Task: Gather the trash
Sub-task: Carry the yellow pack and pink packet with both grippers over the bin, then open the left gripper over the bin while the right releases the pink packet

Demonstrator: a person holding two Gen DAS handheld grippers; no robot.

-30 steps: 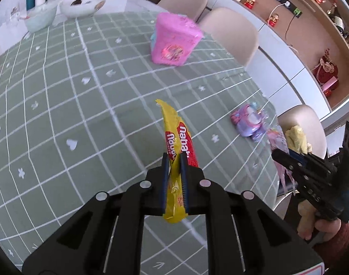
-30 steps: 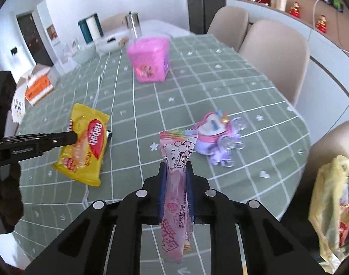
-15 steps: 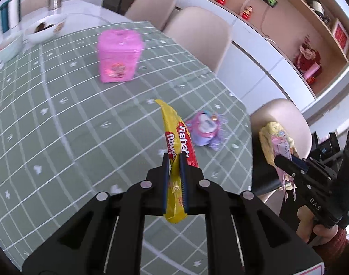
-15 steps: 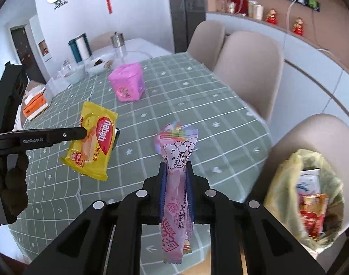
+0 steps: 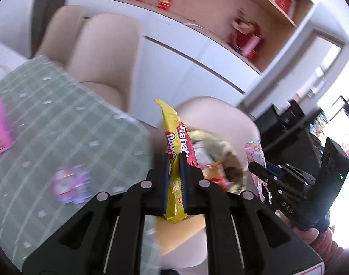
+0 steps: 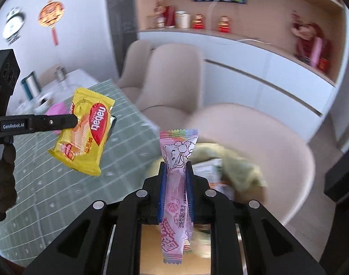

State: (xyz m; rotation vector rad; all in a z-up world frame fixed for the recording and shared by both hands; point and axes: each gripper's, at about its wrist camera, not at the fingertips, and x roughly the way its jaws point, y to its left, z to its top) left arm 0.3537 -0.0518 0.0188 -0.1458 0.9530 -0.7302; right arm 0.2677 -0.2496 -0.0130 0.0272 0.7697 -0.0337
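My left gripper point(image 5: 174, 160) is shut on a yellow Nabati wafer wrapper point(image 5: 174, 142) and holds it in the air past the table's edge; it also shows in the right wrist view point(image 6: 85, 128). My right gripper point(image 6: 176, 167) is shut on a pink candy wrapper point(image 6: 177, 160), also seen in the left wrist view point(image 5: 254, 153). Both hang just in front of a yellowish trash bag point(image 6: 234, 160) holding wrappers, which sits on a beige chair point(image 6: 266, 137). The bag shows behind the wafer wrapper in the left wrist view point(image 5: 222, 155).
The green checked table point(image 5: 59, 114) lies to the left with a pink box point(image 5: 0, 128) and a purple-pink toy point(image 5: 70, 183) on it. Two more beige chairs point(image 6: 172, 75) stand by a white cabinet with shelves of ornaments point(image 6: 220, 23).
Both grippers have swung right, off the table, toward the chair with the trash bag. Each still holds its wrapper. The bag is now much closer and the view is blurred.
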